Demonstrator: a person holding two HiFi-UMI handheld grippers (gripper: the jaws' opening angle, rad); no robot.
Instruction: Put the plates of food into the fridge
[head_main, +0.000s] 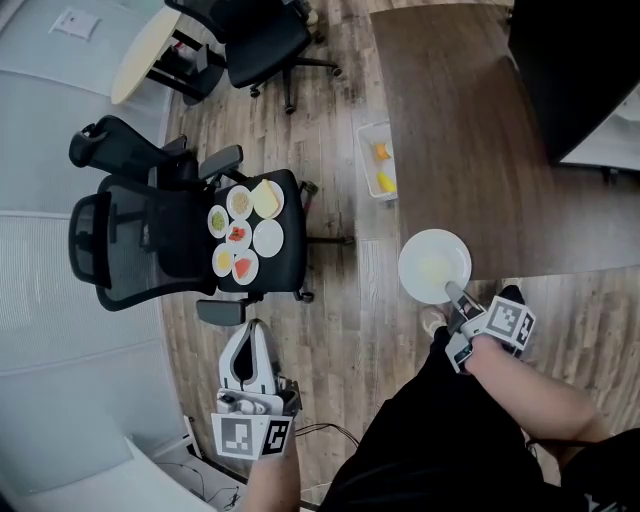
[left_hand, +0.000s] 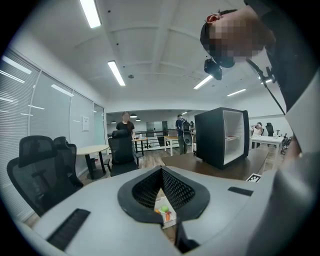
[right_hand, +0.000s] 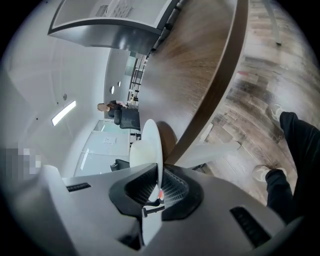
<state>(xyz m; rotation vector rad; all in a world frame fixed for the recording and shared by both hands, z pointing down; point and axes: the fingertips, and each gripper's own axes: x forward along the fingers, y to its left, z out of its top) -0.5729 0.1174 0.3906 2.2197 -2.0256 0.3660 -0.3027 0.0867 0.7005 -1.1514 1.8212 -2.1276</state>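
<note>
Right tongs (head_main: 456, 296) clamped on the plate (head_main: 434, 265) rim, plate level so food won't slide; my left tongs (head_main: 253, 330) together, empty.

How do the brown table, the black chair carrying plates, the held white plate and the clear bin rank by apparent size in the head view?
1. brown table
2. black chair
3. white plate, though it is nearer the camera
4. clear bin
</note>
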